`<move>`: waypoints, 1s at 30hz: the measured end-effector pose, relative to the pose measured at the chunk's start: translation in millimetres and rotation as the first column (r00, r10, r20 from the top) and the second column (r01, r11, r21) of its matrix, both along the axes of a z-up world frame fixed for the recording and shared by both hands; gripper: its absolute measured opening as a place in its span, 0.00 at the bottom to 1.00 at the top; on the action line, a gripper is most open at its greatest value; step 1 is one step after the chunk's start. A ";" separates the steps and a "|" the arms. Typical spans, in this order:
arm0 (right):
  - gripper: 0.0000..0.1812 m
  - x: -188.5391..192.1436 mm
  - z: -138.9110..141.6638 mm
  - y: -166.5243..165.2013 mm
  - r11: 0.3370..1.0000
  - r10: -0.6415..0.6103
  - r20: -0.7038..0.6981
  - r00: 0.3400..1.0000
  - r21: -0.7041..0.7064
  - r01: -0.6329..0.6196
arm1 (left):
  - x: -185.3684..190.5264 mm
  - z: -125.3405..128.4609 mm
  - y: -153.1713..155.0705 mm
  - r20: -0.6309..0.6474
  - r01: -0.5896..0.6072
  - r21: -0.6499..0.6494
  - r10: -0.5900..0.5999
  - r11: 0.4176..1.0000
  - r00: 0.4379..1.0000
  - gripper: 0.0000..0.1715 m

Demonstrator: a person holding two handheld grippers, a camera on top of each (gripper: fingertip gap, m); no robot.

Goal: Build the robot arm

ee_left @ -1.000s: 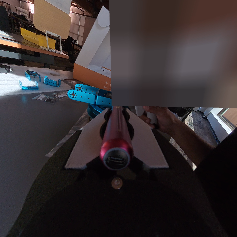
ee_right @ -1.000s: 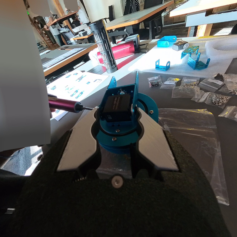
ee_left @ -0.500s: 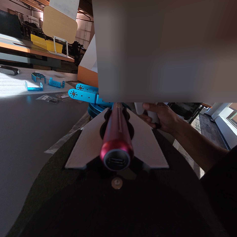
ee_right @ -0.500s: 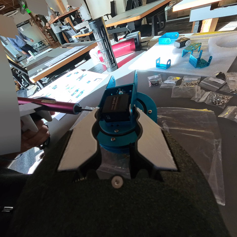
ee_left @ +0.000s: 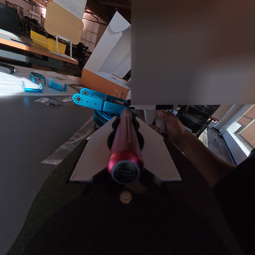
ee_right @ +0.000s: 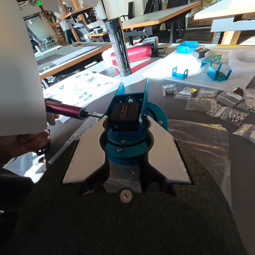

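Note:
My left gripper (ee_left: 126, 118) is shut on a magenta electric screwdriver (ee_left: 126, 144) that points forward between its fingers. In the right wrist view the screwdriver (ee_right: 64, 109) comes in from the left, and its bit touches the left side of a blue metal bracket (ee_right: 143, 110). That bracket holds a black servo (ee_right: 124, 114) and stands on a round blue base (ee_right: 124, 150). My right gripper (ee_right: 125, 118) is shut on the bracket and servo. The same blue assembly (ee_left: 96, 102) lies just past the screwdriver tip in the left wrist view.
A clear plastic bag (ee_right: 200, 144) lies under the base. Small bags of screws (ee_right: 207, 99), loose blue brackets (ee_right: 179, 74), a tall bit holder (ee_right: 120, 52), a red case (ee_right: 136, 53) and a printed sheet (ee_right: 77, 88) lie beyond. An orange and white box (ee_left: 104, 77) stands behind. A hand (ee_left: 171, 127) grips the right handle.
Both views swayed slightly. The screwdriver stays in the left gripper with its bit at the bracket's left side. The right gripper keeps its hold.

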State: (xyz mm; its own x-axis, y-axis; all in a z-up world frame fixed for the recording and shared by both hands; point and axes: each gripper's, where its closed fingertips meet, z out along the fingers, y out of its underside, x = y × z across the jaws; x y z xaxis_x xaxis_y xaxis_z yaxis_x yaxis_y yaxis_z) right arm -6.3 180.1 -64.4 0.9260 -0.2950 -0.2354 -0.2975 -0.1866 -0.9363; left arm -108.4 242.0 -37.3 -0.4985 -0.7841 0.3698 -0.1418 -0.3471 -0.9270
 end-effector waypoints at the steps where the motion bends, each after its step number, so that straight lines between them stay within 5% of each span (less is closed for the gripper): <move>1: 0.29 -0.1 0.1 0.2 1.000 0.012 0.007 1.000 -0.010 -0.012 | 0.0 0.0 0.2 -0.003 0.002 -0.005 -0.002 1.000 1.000 0.12; 5: 0.35 4.1 -0.1 -1.9 0.993 0.078 0.044 0.996 -0.093 -0.074 | 2.2 -13.4 -2.1 -0.061 0.012 0.059 -0.008 0.998 0.998 0.12; 7: 0.42 -5.0 6.3 -5.1 0.965 0.229 0.133 0.964 -0.164 -0.206 | -1.0 -3.4 -2.3 -0.021 0.031 -0.015 -0.031 0.999 0.999 0.12; 10: 0.36 -15.9 25.6 -3.9 0.882 0.455 0.324 0.829 -0.290 -0.371 | -1.8 1.6 -1.7 -0.004 0.035 0.008 -0.035 0.999 0.999 0.12; 14: 0.31 -27.0 16.0 5.0 0.731 0.665 0.369 0.649 -0.498 -0.466 | -3.3 4.6 4.1 0.022 -0.015 0.033 0.014 0.999 1.000 0.12; 16: 0.31 -19.7 1.2 3.9 0.709 0.678 0.378 0.631 -0.562 -0.426 | -4.6 3.4 4.3 0.015 -0.019 0.037 0.018 0.999 1.000 0.12; 24: 0.25 -32.6 16.6 7.8 0.868 0.479 0.456 0.751 -0.374 -0.326 | -8.4 13.2 7.5 0.072 -0.030 0.015 0.028 0.999 0.997 0.11; 30: 0.20 -35.0 13.4 12.7 0.891 0.421 0.547 0.724 -0.397 -0.218 | -1.3 15.7 9.7 0.073 -0.013 0.008 0.013 1.000 0.997 0.11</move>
